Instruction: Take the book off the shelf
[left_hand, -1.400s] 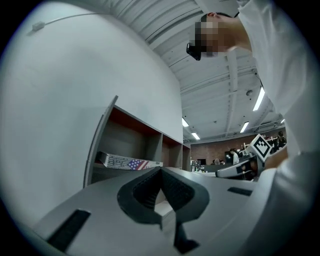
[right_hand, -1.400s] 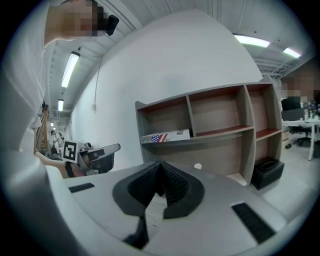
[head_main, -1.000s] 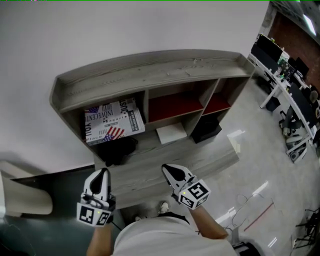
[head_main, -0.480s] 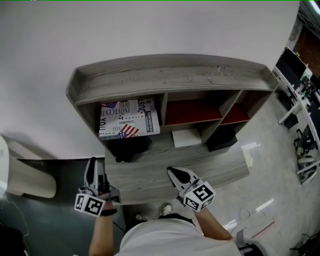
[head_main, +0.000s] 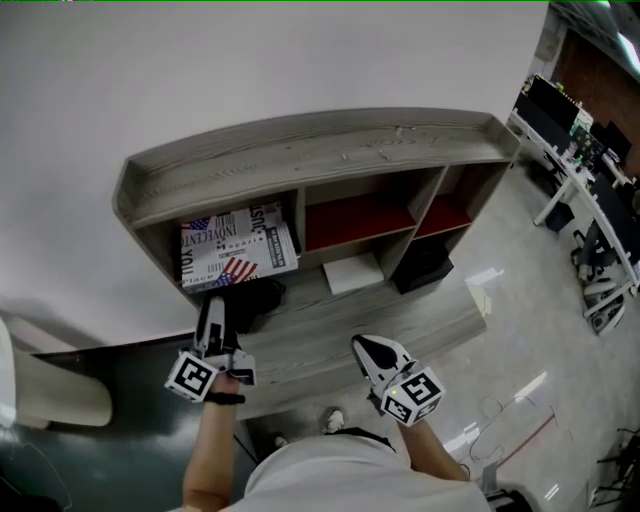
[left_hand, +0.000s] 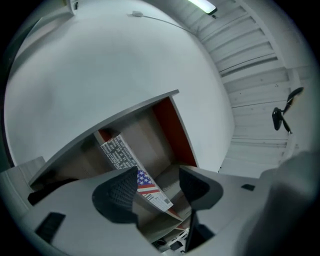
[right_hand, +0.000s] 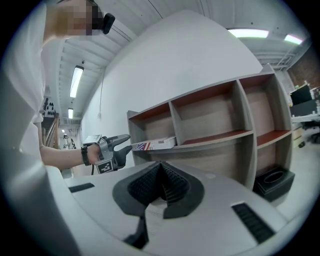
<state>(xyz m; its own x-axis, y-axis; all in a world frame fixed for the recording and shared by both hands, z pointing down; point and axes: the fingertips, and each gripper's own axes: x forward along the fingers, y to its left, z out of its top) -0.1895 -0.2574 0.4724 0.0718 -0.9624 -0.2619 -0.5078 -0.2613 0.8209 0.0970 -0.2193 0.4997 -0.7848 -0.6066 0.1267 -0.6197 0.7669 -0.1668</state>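
- Left gripper (head_main: 212, 308): its jaws are opening, one above the other, with nothing pressed between them. It points into the left bay of the shelf (head_main: 300, 150).
- Book (head_main: 237, 247): it lies flat in that bay, straight ahead of the left gripper and just past its tips. Its flag-printed near edge shows in the gap between the jaws, untouched.
- Step in hand: as I judge it, the reach-in before the grasp; the book is not yet taken.
- Next move: likely go forward until the near edge sits between the pads, close on it, then draw straight back out of the bay.
- Right gripper (head_main: 365, 350): jaws closed on nothing, held low and well right of the book, facing the middle bay.
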